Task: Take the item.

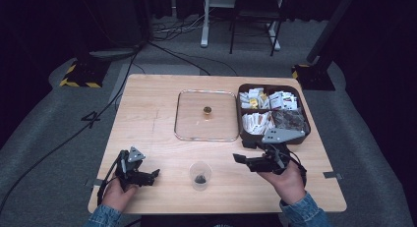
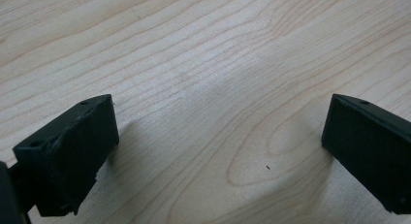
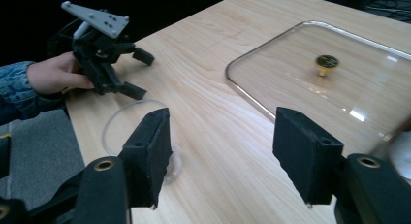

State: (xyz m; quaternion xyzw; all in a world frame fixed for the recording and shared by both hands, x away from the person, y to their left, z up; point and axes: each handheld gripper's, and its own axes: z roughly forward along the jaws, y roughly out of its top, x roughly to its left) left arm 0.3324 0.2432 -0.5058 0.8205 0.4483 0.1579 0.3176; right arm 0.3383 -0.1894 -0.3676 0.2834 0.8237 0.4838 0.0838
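Clear plastic marks the small cup [image 1: 200,175] at the near middle of the pale wooden table [image 1: 147,119], holding a dark lump that looks like something taken from the box. The right gripper [image 1: 242,158] hovers just to the cup's 3 o'clock, its jaws spread with nothing between them; in the right gripper view the cup [image 3: 127,127] sits partly behind the left jaw. The left gripper [image 1: 155,173] rests at the cup's 9 o'clock, low over bare wood, jaws wide apart and empty.

The step in hand looks like the release after a drop into the cup. The next move probably calls for swinging the right gripper towards 1 o'clock to the dark compartmented box of small packets [image 1: 273,114], then closing on one thin packet without dragging its neighbours.

At 12 o'clock from the cup lies the rounded glass lid with a brass knob [image 1: 207,115], flat on the table. The lump in the cup is too small to name, the packet print is unreadable, and the grey plate on the right gripper covers the box's near edge
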